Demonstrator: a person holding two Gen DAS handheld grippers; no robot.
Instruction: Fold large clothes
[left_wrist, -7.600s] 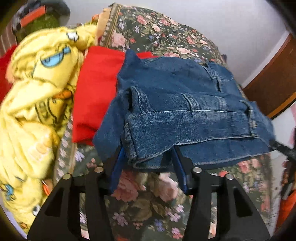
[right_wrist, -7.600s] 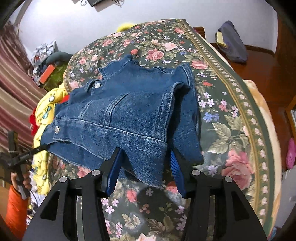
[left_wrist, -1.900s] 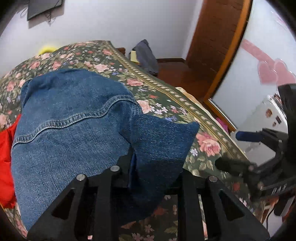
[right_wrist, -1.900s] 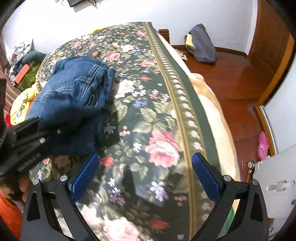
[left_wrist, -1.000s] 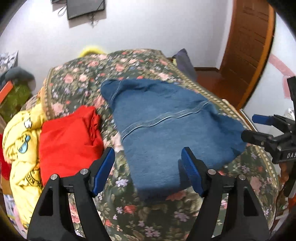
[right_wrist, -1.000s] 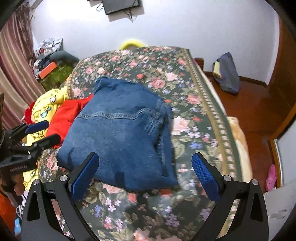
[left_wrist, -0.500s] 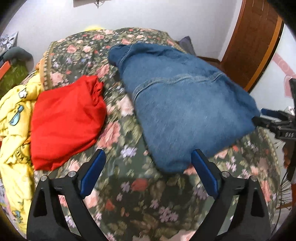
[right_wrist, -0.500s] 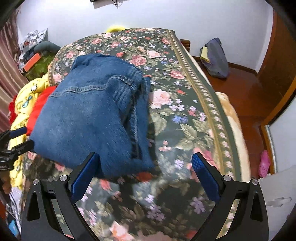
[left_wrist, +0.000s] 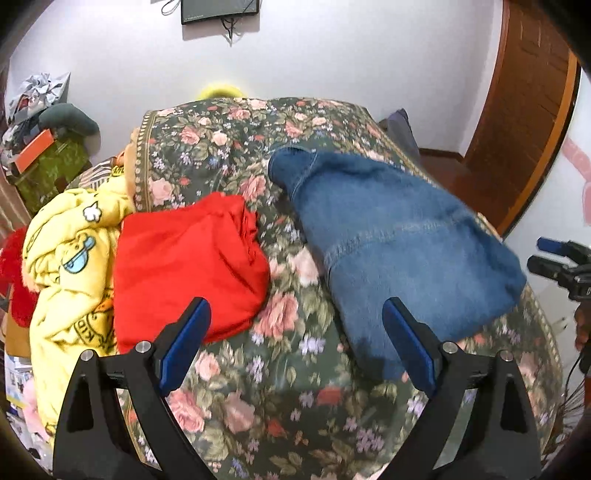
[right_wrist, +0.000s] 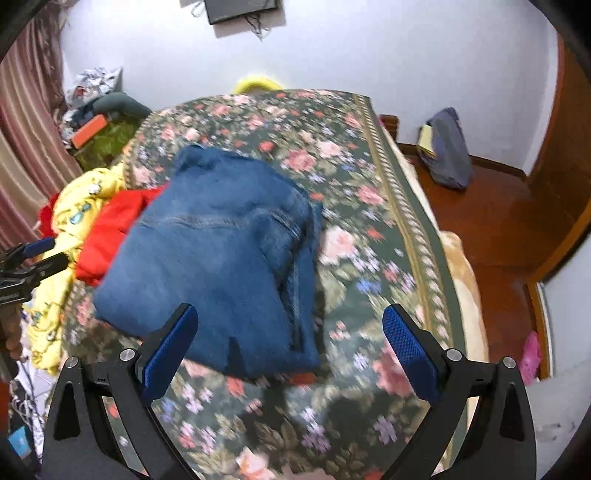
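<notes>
A folded blue denim jacket lies on the floral bedspread; it also shows in the right wrist view. My left gripper is open and empty, held above the bedspread in front of the gap between the jacket and a folded red garment. My right gripper is open and empty, above the jacket's near edge. Each gripper shows at the edge of the other's view, the right one and the left one.
A yellow cartoon-print blanket is heaped at the bed's left side beside the red garment. A dark bag stands on the wooden floor to the right of the bed. Cluttered items sit at the back left.
Both grippers let go of the denim jacket and opened. The jacket now rests folded on the bed. Both grippers have drawn back from it, and the views have shifted.
</notes>
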